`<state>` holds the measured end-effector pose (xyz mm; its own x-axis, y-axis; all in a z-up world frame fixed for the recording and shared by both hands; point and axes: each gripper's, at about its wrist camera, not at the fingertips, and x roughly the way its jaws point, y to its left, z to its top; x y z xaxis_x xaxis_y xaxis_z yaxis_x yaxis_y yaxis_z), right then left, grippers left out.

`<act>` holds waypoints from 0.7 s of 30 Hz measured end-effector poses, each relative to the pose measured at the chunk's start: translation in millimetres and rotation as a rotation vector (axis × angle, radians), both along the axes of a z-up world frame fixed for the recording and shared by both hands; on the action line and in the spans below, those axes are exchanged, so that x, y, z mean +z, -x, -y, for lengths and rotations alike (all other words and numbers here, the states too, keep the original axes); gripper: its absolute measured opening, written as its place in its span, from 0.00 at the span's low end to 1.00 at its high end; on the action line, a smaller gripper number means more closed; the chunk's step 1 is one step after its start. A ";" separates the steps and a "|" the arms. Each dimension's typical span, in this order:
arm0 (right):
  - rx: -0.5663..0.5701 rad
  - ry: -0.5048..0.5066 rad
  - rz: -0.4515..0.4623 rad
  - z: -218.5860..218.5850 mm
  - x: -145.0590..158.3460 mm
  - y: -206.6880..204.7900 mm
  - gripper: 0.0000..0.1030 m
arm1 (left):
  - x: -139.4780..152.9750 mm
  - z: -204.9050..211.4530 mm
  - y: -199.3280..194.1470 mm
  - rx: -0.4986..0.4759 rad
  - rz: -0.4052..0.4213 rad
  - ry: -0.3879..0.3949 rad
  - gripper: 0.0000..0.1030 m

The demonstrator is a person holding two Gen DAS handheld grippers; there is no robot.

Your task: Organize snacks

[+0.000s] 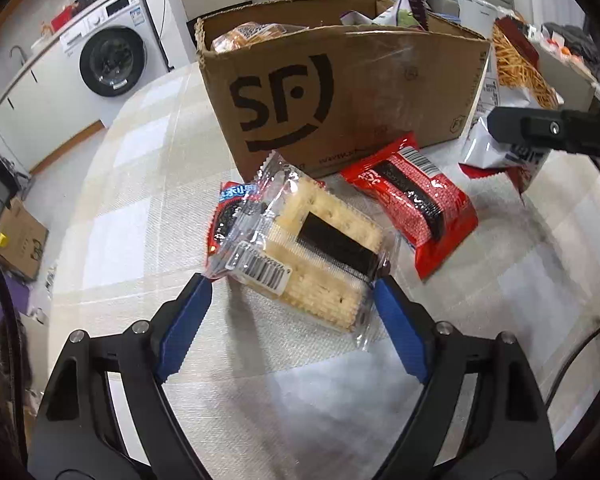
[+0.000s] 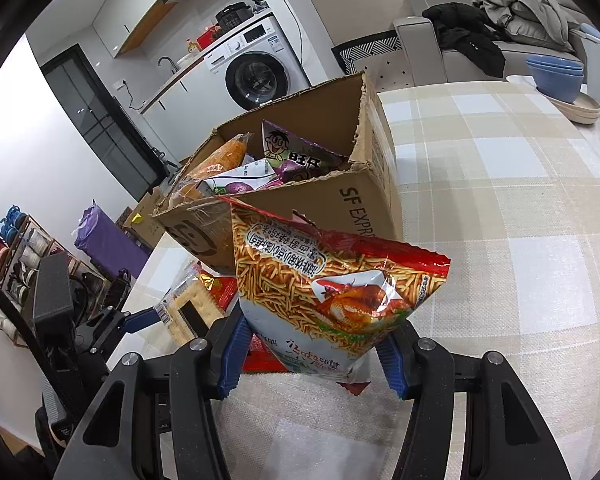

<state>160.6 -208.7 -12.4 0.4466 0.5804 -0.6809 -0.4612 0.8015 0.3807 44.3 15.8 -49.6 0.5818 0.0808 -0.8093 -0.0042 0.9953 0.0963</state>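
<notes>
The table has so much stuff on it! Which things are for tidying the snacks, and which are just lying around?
For the job: cardboard box; cracker pack between the left gripper fingers; red snack pack; noodle-snack bag gripped by the right gripper.

Just lying about: blue bowls; clothes on the sofa; washing machine.

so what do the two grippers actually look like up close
Both match: the left gripper and right gripper have matte black angular frames with triangular cut-outs and round silver bolt heads at the joints. Each finger carries a blue ribbed pad. Black cables trail at the edge of the left view.
</notes>
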 end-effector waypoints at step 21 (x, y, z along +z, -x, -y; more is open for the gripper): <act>-0.003 0.003 -0.004 3.5 -0.2 -1.2 0.55 | 4.2 -3.6 -13.9 -0.088 -0.007 -0.060 0.82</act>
<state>161.8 -212.2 -12.6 0.4457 0.5766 -0.6848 -0.4570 0.8043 0.3798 58.1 19.4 -45.4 0.5835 0.0782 -0.8083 0.0834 0.9843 0.1554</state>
